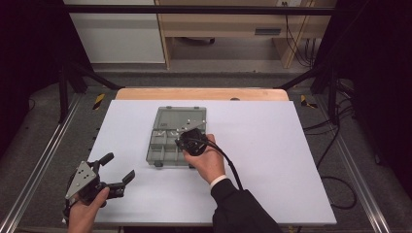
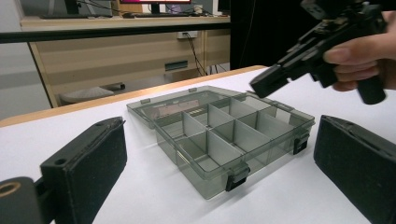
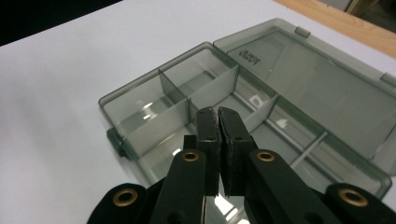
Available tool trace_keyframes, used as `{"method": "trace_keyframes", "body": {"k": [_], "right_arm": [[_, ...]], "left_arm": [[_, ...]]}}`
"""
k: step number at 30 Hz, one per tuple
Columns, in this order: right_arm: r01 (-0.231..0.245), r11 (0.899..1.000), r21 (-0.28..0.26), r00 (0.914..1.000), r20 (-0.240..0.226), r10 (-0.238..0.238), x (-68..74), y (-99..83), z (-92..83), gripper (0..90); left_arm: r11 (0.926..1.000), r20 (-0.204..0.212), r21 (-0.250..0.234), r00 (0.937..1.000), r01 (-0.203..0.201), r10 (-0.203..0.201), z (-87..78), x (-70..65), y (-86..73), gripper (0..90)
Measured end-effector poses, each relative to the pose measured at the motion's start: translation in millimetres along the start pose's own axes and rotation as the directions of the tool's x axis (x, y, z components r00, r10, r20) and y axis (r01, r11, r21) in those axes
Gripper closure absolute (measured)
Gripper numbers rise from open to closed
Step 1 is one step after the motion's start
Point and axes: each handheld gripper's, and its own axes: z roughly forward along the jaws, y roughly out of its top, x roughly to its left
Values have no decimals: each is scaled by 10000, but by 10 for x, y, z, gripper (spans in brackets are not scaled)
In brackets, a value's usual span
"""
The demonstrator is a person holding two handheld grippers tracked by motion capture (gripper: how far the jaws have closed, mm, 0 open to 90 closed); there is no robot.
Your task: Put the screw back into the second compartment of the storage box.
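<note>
A clear grey compartment box lies open in the middle of the white table, with its lid folded flat on the far side. Its compartments look empty. My right gripper hovers over the box's near right part, its jaws shut with nothing between them. In the right gripper view these shut jaws point down at the dividers of the box. At the table's near left corner my left gripper stands open and aims at the box; its pads frame the box and the right gripper.
The white table top has a wooden edge at the far side. Metal rails run along both sides, and cables lie on the floor at the right. A wooden desk stands beyond.
</note>
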Motion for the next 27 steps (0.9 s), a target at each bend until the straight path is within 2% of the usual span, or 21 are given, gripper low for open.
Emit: {"method": "trace_keyframes", "body": {"k": [7, 11, 16, 27], "right_arm": [[169, 9996, -218, 9997, 183, -165, -12, 124, 143, 876], [91, 9996, -270, 9998, 204, -86, -14, 163, 175, 876], [151, 9997, -197, 9995, 280, -145, -24, 186, 228, 876], [-135, 9999, -17, 9993, 356, 136, -75, 217, 394, 874]], "left_arm": [[10000, 3, -38, 10000, 52, -52, -5, 3, 2, 25], [10000, 40, -25, 10000, 38, -38, 2, -5, 2, 24], [10000, 54, -30, 10000, 45, -45, 3, -2, 2, 24], [10000, 103, 9, 9999, -17, 17, 14, -15, 5, 24]]}}
